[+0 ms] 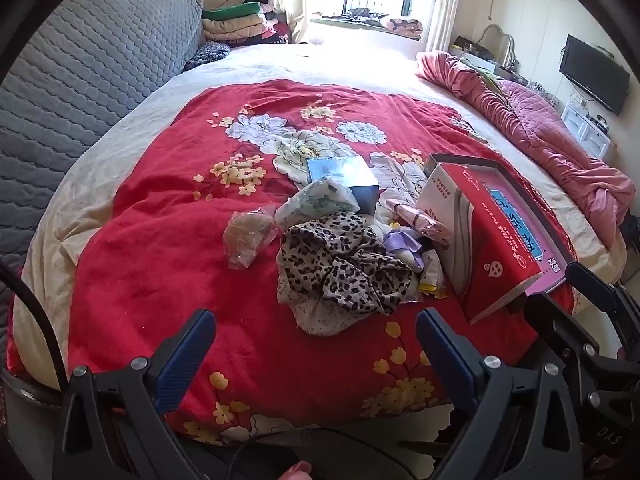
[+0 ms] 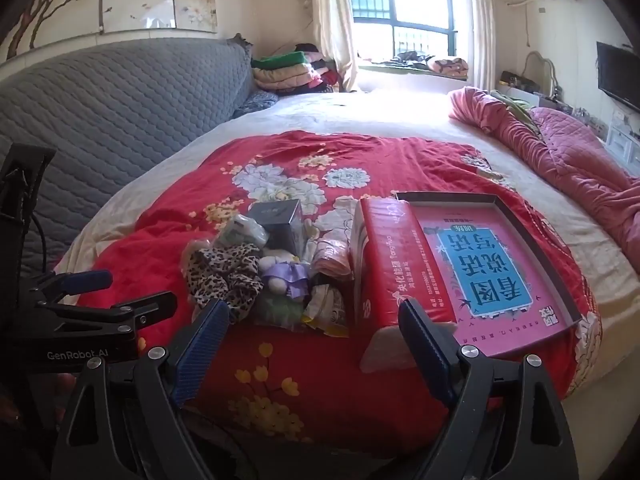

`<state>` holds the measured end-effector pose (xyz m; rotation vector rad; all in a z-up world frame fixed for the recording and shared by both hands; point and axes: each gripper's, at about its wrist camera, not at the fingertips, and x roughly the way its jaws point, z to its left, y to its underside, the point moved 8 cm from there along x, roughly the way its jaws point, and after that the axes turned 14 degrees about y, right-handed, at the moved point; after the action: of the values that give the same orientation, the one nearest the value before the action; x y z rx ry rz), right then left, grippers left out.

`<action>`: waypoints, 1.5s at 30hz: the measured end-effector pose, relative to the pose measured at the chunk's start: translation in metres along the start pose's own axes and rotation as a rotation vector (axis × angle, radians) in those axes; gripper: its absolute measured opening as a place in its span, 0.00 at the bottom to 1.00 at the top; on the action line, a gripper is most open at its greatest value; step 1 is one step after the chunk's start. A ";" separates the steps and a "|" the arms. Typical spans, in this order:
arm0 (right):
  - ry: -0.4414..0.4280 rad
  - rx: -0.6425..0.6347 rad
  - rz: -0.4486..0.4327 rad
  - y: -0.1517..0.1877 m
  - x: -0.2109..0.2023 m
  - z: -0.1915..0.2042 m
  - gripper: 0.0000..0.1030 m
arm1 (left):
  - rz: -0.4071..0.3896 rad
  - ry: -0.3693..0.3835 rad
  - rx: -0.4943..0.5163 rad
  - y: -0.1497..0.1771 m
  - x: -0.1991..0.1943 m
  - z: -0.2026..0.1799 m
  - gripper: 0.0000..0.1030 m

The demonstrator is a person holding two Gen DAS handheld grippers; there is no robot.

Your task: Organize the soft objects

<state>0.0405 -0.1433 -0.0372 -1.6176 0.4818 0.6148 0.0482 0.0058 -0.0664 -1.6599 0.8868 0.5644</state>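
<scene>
A heap of soft things lies on the red flowered blanket [image 1: 168, 248]: a leopard-print cloth [image 1: 340, 268] [image 2: 224, 276], a small plush toy in a purple dress [image 1: 404, 244] [image 2: 284, 276], a folded pink umbrella [image 1: 420, 220] [image 2: 332, 258], a white-green packet [image 1: 316, 200] and a clear plastic bag [image 1: 250, 236]. A red pack of tissues [image 1: 492, 248] [image 2: 394, 264] leans on a shallow grey tray with a pink bottom [image 2: 532, 240]. My left gripper [image 1: 316, 344] hangs open just short of the leopard cloth. My right gripper [image 2: 314, 332] stands open in front of the heap and the tissue pack, holding nothing.
A dark box [image 1: 352, 180] [image 2: 280, 220] stands behind the heap. A bunched pink quilt [image 1: 540, 128] lies along the bed's right side. The grey quilted headboard [image 1: 80, 92] rises at left, with folded blankets [image 1: 236, 20] behind. A television [image 1: 592, 72] hangs at right.
</scene>
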 end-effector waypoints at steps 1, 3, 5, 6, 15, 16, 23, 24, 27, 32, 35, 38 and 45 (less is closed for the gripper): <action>-0.004 -0.005 0.000 0.000 0.000 0.000 0.85 | 0.000 0.001 0.000 0.000 0.000 0.000 0.98; -0.001 -0.006 0.002 0.000 -0.001 0.000 0.85 | 0.001 0.001 0.000 0.000 0.000 0.000 0.98; -0.001 -0.006 0.003 0.001 -0.001 0.000 0.85 | 0.003 -0.003 -0.001 0.000 0.000 0.000 0.98; -0.002 -0.006 0.002 0.001 -0.001 0.000 0.85 | 0.003 -0.003 -0.001 0.001 0.000 0.000 0.98; -0.002 -0.011 0.003 0.002 0.000 0.001 0.85 | 0.006 -0.002 -0.001 0.002 0.003 0.000 0.98; -0.002 -0.012 0.004 0.002 0.000 0.001 0.85 | 0.007 -0.001 0.000 0.002 0.003 0.000 0.98; 0.000 -0.010 0.012 0.003 0.003 -0.001 0.85 | 0.011 -0.006 -0.002 0.002 0.003 0.001 0.98; 0.000 -0.010 0.015 0.004 0.003 -0.001 0.85 | 0.010 -0.005 -0.003 0.002 0.003 0.001 0.98; 0.003 -0.008 0.016 0.004 0.004 -0.001 0.85 | 0.011 -0.005 -0.002 0.002 0.003 0.001 0.98; 0.010 -0.005 0.017 0.004 0.004 -0.003 0.85 | 0.013 -0.005 0.000 0.003 0.003 0.001 0.98; 0.016 -0.005 0.019 0.004 0.004 -0.005 0.85 | 0.013 -0.004 0.000 0.003 0.003 0.001 0.98; 0.019 -0.005 0.017 0.003 0.004 -0.005 0.85 | 0.014 -0.005 0.001 0.003 0.004 0.001 0.98; 0.018 -0.007 0.016 0.003 0.004 -0.004 0.85 | 0.013 -0.001 0.000 0.003 0.004 0.000 0.98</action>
<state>0.0429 -0.1478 -0.0416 -1.6283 0.5070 0.6145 0.0479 0.0049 -0.0713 -1.6551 0.8968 0.5742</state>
